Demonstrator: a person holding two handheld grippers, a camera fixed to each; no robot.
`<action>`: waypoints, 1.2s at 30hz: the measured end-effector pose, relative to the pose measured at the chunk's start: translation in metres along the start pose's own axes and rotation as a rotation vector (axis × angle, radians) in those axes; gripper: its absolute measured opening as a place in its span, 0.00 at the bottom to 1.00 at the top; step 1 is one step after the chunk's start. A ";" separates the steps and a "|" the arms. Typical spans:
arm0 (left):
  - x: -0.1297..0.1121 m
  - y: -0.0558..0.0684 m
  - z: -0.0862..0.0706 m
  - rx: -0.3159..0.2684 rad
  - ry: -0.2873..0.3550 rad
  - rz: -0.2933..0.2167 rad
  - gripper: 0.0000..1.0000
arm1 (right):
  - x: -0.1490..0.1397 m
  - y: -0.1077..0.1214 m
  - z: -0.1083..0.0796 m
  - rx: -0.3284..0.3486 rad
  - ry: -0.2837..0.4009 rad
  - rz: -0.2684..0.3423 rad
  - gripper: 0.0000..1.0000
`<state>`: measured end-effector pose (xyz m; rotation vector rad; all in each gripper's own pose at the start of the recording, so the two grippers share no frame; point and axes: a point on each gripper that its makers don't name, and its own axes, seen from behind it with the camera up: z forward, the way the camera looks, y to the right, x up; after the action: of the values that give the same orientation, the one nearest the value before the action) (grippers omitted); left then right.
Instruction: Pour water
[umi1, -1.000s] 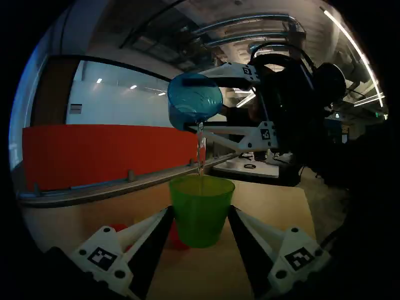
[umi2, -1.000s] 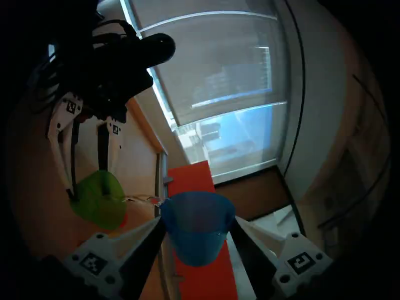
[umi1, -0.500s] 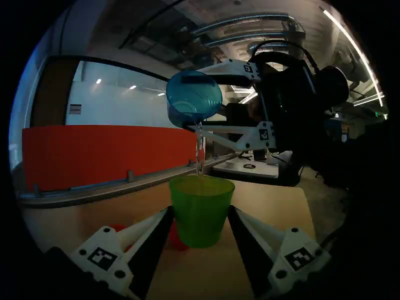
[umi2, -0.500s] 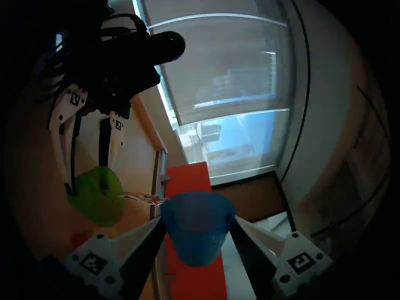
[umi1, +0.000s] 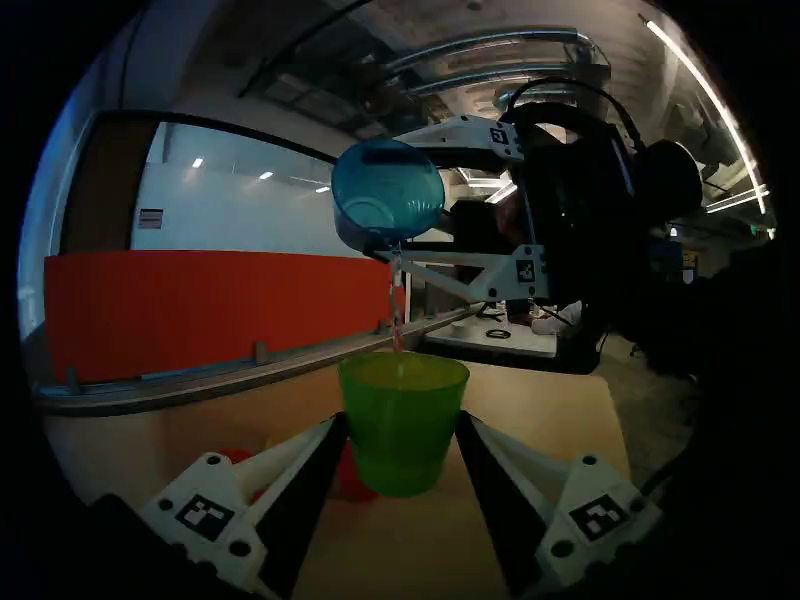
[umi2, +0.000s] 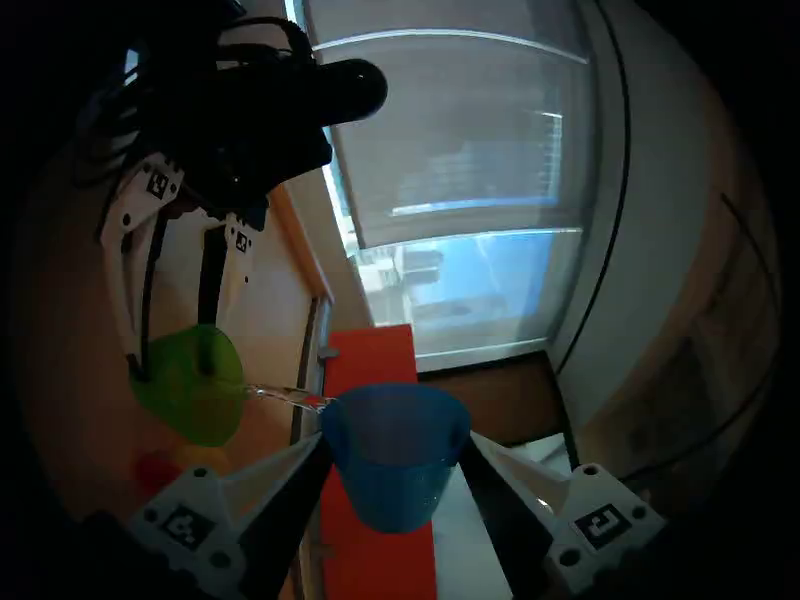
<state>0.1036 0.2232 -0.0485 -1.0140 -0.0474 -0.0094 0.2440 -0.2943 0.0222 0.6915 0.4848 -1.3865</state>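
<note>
A green cup (umi1: 403, 420) stands upright between the fingers of my left gripper (umi1: 400, 450), which is shut on it just above the wooden table (umi1: 540, 400). Above it my right gripper (umi1: 470, 205) holds a blue cup (umi1: 387, 195) tipped on its side, and a thin stream of water (umi1: 396, 300) falls from its rim into the green cup. In the right gripper view the blue cup (umi2: 395, 465) sits clamped in my right gripper (umi2: 395, 480), water (umi2: 285, 396) running off its lip toward the green cup (umi2: 188, 383), held by the left gripper (umi2: 170, 360).
A red object (umi1: 352, 475) and a small yellow one (umi1: 277, 439) lie on the table behind the green cup. An orange panel (umi1: 200, 300) and a metal rail (umi1: 260, 362) run along the table's far edge. A window with a blind (umi2: 460, 180) lies beyond.
The blue cup has tipped slightly further and the water stream has thinned. The green cup stays in place in the left gripper.
</note>
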 end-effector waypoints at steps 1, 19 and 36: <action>0.000 0.000 0.000 0.000 0.000 0.000 0.78 | 0.000 0.000 0.000 0.000 0.000 -0.005 0.88; 0.003 0.001 0.000 -0.004 0.010 -0.003 0.78 | 0.001 0.005 0.000 -0.015 -0.006 -0.103 0.88; 0.003 -0.001 -0.001 -0.002 0.014 -0.009 0.78 | 0.011 0.000 0.003 -0.012 -0.006 -0.219 0.88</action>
<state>0.1066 0.2220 -0.0482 -1.0161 -0.0391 -0.0249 0.2449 -0.3037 0.0169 0.6376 0.5769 -1.5890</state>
